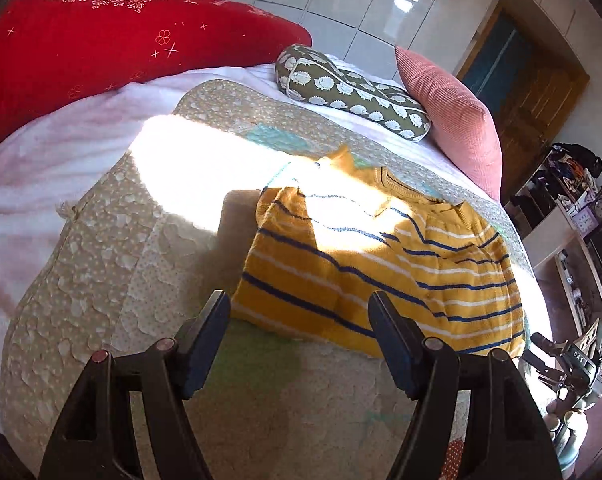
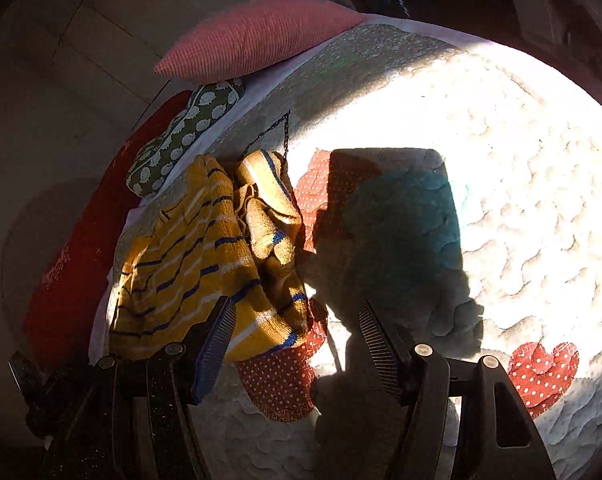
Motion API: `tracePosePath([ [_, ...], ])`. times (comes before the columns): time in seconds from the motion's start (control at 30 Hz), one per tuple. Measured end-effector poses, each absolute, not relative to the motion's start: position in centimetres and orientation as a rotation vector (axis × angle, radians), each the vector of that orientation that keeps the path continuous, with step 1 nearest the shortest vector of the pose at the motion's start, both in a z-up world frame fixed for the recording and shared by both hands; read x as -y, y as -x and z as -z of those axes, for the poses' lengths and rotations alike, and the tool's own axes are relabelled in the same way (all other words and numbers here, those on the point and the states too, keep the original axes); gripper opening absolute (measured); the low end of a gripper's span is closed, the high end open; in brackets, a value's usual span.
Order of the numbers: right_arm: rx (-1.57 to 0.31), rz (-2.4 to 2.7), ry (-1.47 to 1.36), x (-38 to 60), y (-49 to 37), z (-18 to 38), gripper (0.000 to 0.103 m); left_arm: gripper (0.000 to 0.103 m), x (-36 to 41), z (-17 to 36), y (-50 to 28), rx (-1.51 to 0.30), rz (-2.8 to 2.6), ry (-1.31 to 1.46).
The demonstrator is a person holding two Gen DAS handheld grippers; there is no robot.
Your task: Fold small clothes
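Observation:
A small mustard-yellow knit sweater [image 1: 381, 264] with blue and white stripes lies on the quilted bedspread [image 1: 101, 260], partly folded and half in sunlight. My left gripper [image 1: 301, 310] hovers open over its near hem, its pads apart with nothing pressed between them. In the right wrist view the same sweater [image 2: 189, 264] lies bunched at the left, one sleeve folded over its body. My right gripper [image 2: 297, 312] stands open beside the sweater's lower corner. Its left finger [image 2: 221, 332] is close to the hem, and I cannot tell whether it touches.
A red pillow [image 1: 101, 40], a green sheep-print bolster [image 1: 353, 88] and a pink cushion [image 1: 453, 120] line the head of the bed. Cluttered shelves [image 1: 573, 208] stand past the bed's right edge. Red dotted patches [image 2: 277, 384] mark the quilt [image 2: 501, 160], which is sunlit to the right.

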State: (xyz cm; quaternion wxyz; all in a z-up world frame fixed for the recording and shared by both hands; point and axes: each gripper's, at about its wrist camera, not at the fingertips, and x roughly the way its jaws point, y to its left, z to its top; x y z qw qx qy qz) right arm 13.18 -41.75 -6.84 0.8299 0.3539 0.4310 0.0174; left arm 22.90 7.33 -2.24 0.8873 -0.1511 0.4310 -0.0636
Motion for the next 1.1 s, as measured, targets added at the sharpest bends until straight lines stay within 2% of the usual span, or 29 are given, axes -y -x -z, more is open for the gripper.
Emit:
tracePosePath([
  [0.17, -0.907, -0.071, -0.820, 40.7, -15.0, 8.5, 0.069, 0.071, -6.5, 1.7, -22.3, -0.915, 0.199, 0.326],
  [0.43, -0.905, -0.147, -0.891, 39.7, -17.9, 9.2, 0.071, 0.071, 0.3, 0.9, -21.4, -0.883, 0.323, 0.170],
  [0.6, -0.899, -0.137, -0.880, 40.0, -17.1, 8.8, 0.069, 0.071, -2.1, 2.7, -23.1, -0.937, 0.259, 0.221],
  [0.83, -0.764, -0.094, -0.576, 36.6, -12.8, 1.9, 0.070, 0.071, -10.1, 4.6, -28.1, -0.988, 0.119, 0.395],
  [0.93, -0.792, -0.269, -0.438, 30.1, -12.9, 0.4, 0.070, 0.071, -11.6, 5.1, -32.4, -1.050, 0.141, 0.407],
  [1.1, -0.839, -0.490, -0.034, 15.9, -14.2, 0.9, 0.070, 0.071, -11.7, 7.2, -40.1, -1.217, 0.266, 0.452],
])
